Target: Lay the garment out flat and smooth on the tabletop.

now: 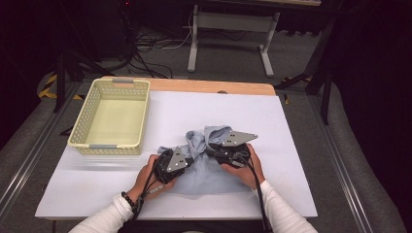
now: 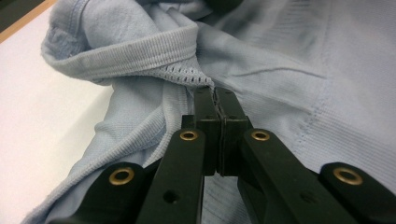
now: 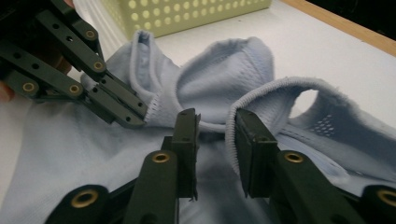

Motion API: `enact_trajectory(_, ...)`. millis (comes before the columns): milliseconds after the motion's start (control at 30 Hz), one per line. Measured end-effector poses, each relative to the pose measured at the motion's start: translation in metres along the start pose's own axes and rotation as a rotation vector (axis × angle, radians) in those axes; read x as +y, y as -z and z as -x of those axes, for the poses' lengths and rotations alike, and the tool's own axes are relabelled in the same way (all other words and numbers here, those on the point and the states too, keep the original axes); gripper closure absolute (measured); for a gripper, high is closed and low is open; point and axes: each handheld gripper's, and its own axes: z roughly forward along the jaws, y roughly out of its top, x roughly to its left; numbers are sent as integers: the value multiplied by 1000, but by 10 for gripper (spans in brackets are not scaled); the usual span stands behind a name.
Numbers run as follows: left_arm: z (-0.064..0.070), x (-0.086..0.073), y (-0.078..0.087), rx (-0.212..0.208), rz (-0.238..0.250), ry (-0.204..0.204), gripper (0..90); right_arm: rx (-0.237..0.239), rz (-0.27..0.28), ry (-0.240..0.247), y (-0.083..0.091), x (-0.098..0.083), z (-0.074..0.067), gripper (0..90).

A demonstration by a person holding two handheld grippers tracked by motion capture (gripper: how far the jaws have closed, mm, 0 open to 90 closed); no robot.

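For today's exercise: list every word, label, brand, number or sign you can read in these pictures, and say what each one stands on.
None: no readable text anywhere.
The light blue garment shows knit ribbing, no tag.
The yellow basket and the white table cover bear no print.

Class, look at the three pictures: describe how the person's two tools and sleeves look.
Each tool is black, with flat two-bar jaws pinned by brass-coloured rivets. The left tool and right tool each carry a grey three-cornered plate with small dark dots on top, and a black cable trails back from each along the forearm. The person wears white long sleeves and a dark beaded bracelet on the left wrist.
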Motion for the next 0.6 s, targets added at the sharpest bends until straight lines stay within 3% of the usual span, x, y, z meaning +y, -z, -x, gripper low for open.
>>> enact_trajectory(67,0,0,-1,-4,0,-1,889,17,8,2,-4,3,-3,624)
enact_trajectory(233,1,0,-2,-8,-14,-16,890,25,19,35,-8,9,-11,594)
enact_trajectory(333,1,1,-2,-7,-8,-14,890,86,47,41,-9,13,-17,611)
enact_trajectory(400,1,1,-1,-12,2,-13,890,79,5,82,-15,15,-24,616)
enact_trajectory(467,2,1,-1,-11,1,-20,890,25,-43,99,-21,14,-27,627)
enact_trajectory(600,2,1,2,-38,26,-19,896,25,-36,46,-22,9,-20,720)
